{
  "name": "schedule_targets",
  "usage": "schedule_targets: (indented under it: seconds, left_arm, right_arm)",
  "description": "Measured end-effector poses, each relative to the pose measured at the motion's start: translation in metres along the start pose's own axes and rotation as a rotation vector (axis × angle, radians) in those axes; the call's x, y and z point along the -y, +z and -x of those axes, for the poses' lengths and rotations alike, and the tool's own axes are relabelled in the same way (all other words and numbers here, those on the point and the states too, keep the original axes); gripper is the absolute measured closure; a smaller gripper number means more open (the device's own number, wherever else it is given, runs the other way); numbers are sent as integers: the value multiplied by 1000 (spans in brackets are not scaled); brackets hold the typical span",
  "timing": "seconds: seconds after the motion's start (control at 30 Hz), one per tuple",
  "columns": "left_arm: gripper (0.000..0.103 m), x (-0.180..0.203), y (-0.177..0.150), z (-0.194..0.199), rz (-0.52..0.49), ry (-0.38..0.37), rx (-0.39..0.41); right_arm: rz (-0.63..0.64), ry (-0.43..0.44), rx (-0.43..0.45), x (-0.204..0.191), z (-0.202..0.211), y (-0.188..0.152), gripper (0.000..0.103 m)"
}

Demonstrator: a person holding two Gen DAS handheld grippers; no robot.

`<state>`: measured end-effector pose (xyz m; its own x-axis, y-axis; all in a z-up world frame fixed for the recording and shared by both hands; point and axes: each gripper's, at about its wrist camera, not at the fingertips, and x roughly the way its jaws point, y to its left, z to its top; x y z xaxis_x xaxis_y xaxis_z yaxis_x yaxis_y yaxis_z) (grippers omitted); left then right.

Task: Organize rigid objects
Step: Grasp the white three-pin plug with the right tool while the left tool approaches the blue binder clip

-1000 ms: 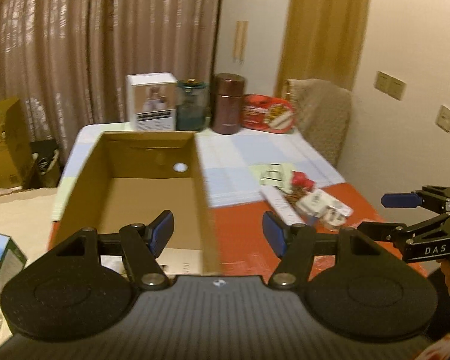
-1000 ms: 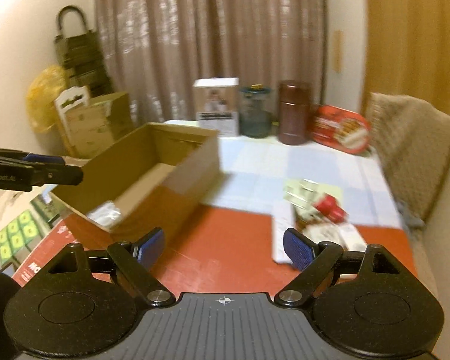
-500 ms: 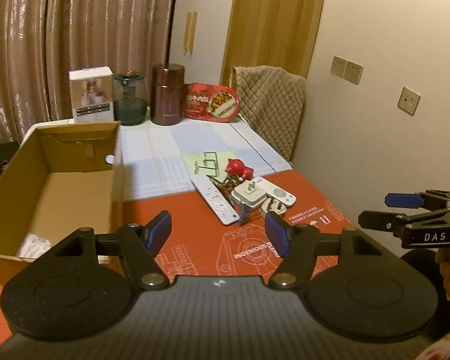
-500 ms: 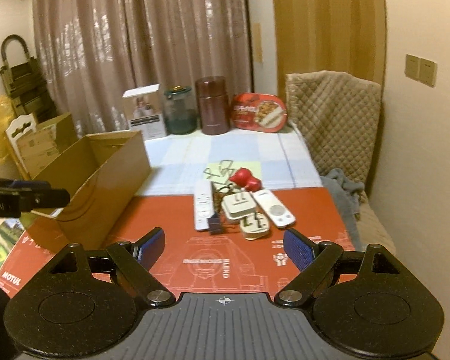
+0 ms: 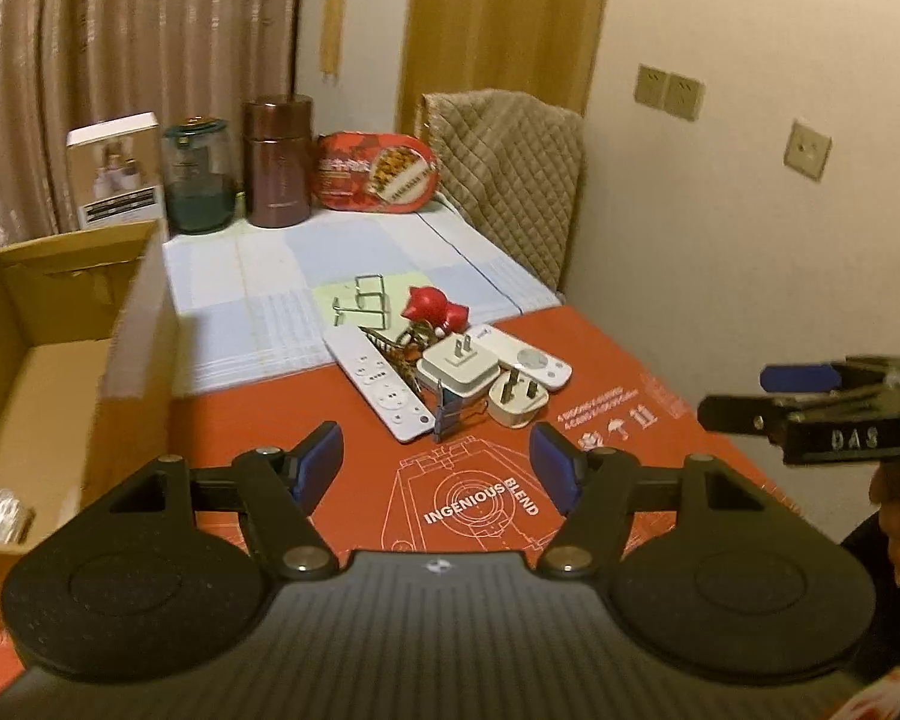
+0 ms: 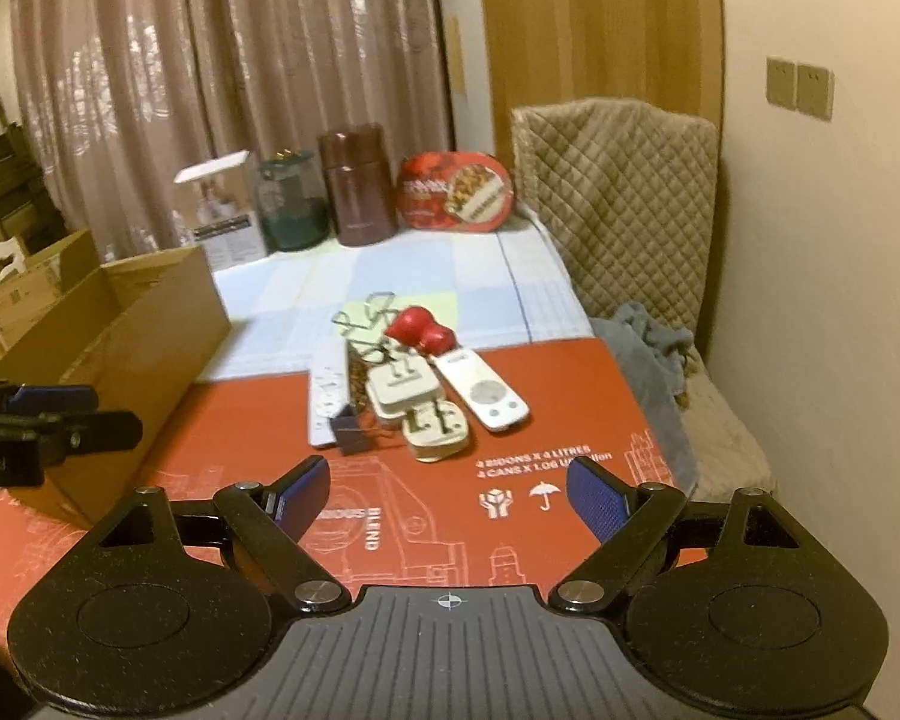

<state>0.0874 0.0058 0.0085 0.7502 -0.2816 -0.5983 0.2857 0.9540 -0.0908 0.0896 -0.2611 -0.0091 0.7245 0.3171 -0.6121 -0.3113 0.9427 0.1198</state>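
Observation:
A pile of small rigid things lies mid-table: a long white remote (image 5: 378, 384), a square white plug adapter (image 5: 459, 367), a round-cornered white plug (image 5: 517, 401), a second white remote (image 5: 525, 355), a blue binder clip (image 5: 453, 415), a red figure (image 5: 432, 311) and wire hooks (image 5: 363, 300). The pile also shows in the right wrist view, with the plug (image 6: 437, 427) nearest. My left gripper (image 5: 437, 469) is open and empty, short of the pile. My right gripper (image 6: 449, 498) is open and empty, also short of it. An open cardboard box (image 5: 60, 360) stands at the left.
At the table's far end stand a white carton (image 5: 117, 171), a green glass jar (image 5: 201, 180), a brown canister (image 5: 279, 159) and a red tin (image 5: 375, 173). A quilted chair (image 6: 618, 192) and grey cloth (image 6: 654, 342) are at the right. A wall runs along the right.
Both grippers have swung right, from the cardboard box toward the pile, and come closer to it. Both stay open and empty.

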Motion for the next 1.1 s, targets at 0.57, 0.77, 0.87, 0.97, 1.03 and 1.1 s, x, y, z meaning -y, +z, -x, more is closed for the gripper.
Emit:
schedule_targets:
  seconds: [0.57,0.77,0.87,0.97,1.03,1.1]
  left_arm:
    - [48,-12,-23,-128,-137,-11,-71]
    - [51,-19,-19,-148,-113,-23,-77]
    - [51,-18,-19,-154,-116,-32,-85]
    - [51,-17,-20,-159,-126,-33,-91]
    - [51,-17,-20,-163,-127,-35,-90]
    - [54,-16,-19,-166,-130,-40,-90]
  right_arm:
    - [103,120,-125,17,-143,8,24]
    - [136,155,-195,16,-183,17,33]
    - [139,147,-209,16,-196,21,35]
    - [148,150,-227,14,-206,24,40]
    - [173,135,-241,10,-212,24,45]
    - [201,124,-249,7,-217,24,50]
